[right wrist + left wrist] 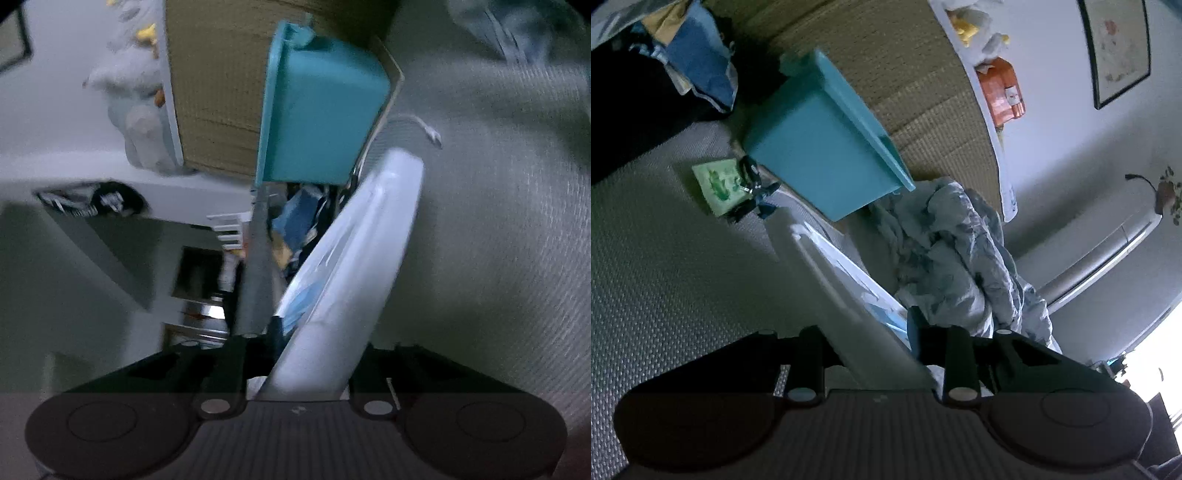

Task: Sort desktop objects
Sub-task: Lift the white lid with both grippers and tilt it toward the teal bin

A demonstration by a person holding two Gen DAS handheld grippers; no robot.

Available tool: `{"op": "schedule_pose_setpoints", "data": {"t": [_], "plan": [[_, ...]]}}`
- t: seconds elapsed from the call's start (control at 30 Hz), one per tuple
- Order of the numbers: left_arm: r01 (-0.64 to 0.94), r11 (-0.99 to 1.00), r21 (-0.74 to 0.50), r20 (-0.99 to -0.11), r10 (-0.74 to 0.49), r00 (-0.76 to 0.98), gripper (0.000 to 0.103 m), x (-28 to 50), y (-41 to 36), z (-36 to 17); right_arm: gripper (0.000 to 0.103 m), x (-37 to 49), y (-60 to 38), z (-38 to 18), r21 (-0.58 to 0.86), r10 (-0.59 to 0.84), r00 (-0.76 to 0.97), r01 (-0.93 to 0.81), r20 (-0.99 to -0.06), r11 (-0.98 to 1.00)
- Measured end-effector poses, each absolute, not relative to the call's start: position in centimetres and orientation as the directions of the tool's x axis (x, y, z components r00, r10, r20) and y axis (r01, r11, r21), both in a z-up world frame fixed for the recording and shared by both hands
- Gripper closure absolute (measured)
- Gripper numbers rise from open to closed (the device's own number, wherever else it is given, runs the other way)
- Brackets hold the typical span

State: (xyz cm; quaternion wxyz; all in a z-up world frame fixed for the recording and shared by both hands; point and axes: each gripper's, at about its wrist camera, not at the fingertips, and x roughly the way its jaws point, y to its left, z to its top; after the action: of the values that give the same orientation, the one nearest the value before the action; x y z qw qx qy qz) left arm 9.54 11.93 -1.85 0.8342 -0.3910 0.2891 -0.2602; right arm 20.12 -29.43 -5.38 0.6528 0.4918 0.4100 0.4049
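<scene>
While both cameras are rolled steeply, each shows the same white container (827, 280), a smooth, glossy plastic tray with a rounded rim and a pale blue item visible inside it.

Left wrist view: the left gripper (877, 354) has the white container's wall running down between its two dark fingers. The wall fills the gap, so the tongs are pinching the container. A teal bin (816, 155), rectangular, matte plastic with a flat projecting lip, stands at 11 o'clock from the gripper, just beside the far end of the white container. A green-printed square card (718, 186) lies at 10 o'clock on the grey mat (665, 277), which has a fine pebbled texture. Small dark metallic clips (750, 177) rest touching the card's edge. Crumpled pale blue-grey bedding (960, 251) is heaped at 1 o'clock. A woven straw-coloured mat (905, 74) with a coarse ribbed weave lies at 12 o'clock.

Right wrist view: the right gripper (295, 369) has the container's rounded white rim (354, 251) entering between its fingers from 1 o'clock; the tongs are closed against it. The teal bin (321, 118) sits at 12 o'clock. The image is motion-blurred. A thin grey fingertip (256, 266) extends toward 12 o'clock alongside the container.
</scene>
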Motion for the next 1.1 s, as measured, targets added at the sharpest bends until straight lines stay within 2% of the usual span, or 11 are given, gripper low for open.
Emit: {"op": "schedule_pose_setpoints", "data": {"t": [0.2,0.53,0.77,1.1], "plan": [[0.230,0.600,-0.766,-0.292,-0.643,0.708,0.071,9.1,11.4,-1.0,0.064,20.5,-29.4,-3.5,0.931,0.907,0.352,-0.188,-0.233,0.312],[0.258,0.608,-0.751,-0.248,-0.622,0.743,0.068,11.6,12.2,2.6,0.064,20.3,-29.2,1.0,0.851,0.880,0.409,-0.345,-0.243,0.395],[0.241,0.646,-0.725,-0.272,-0.589,0.760,0.067,16.5,13.1,4.7,0.063,23.2,-27.6,2.8,0.829,0.849,0.470,-0.357,-0.240,0.431],[0.263,0.658,-0.705,-0.248,-0.577,0.778,0.067,22.7,13.9,7.3,0.056,28.6,-26.3,5.9,0.774,0.814,0.520,-0.393,-0.257,0.496]]}}
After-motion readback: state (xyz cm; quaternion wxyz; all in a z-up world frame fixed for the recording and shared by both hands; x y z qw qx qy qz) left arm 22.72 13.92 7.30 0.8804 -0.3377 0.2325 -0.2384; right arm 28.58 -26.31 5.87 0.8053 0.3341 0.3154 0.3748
